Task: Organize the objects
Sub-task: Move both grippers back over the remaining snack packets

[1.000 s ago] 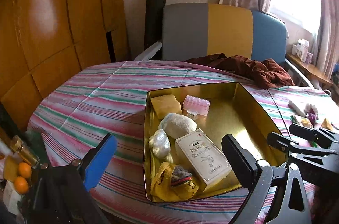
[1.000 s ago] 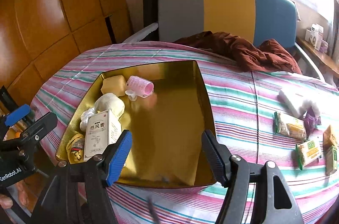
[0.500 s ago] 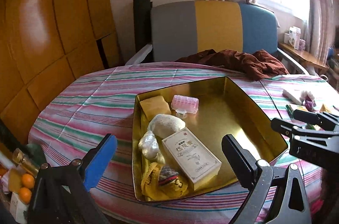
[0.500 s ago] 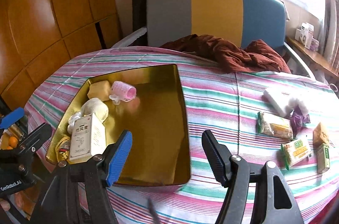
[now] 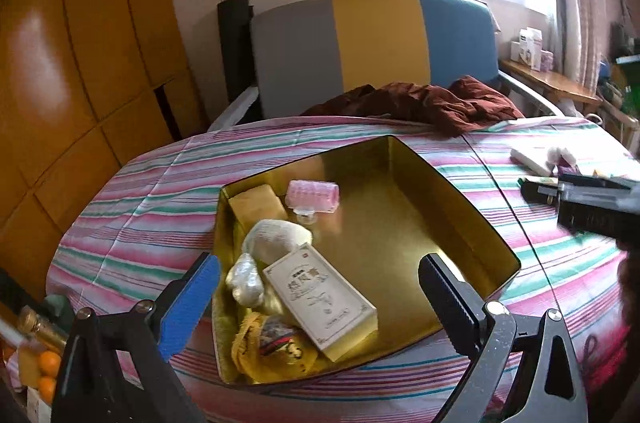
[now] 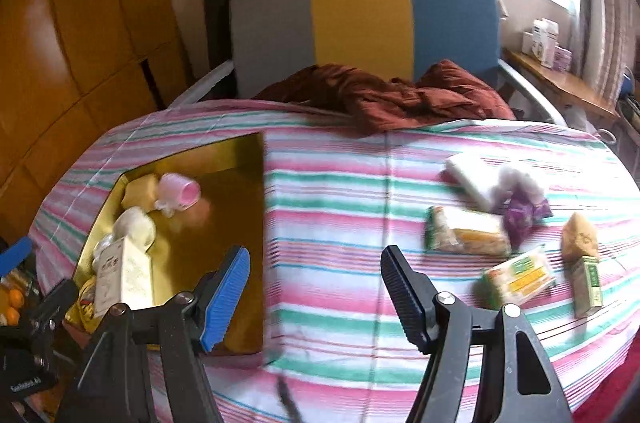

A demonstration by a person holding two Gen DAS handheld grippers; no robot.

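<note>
1. Right tongs [image 6: 314,289] gape wide and empty, hovering over striped table [image 6: 340,223].
2. Left tongs [image 5: 320,299] likewise apart, nothing held, above the gold tin [image 5: 472,223].
3. Partly done, I'd say: white box [image 5: 320,297], pink roller [image 5: 314,195], yellow block [image 5: 256,201] already sit in the tin's nine o'clock side.
4. Left to gather at three o'clock: snack packets [image 6: 466,235], purple wrapper [image 6: 522,213], small green carton [image 6: 588,281].

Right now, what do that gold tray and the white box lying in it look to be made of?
The tray looks like thin metal with a glossy gold finish: its walls mirror the things inside. The white box looks like matte printed cardboard, with crisp folded edges.
</note>
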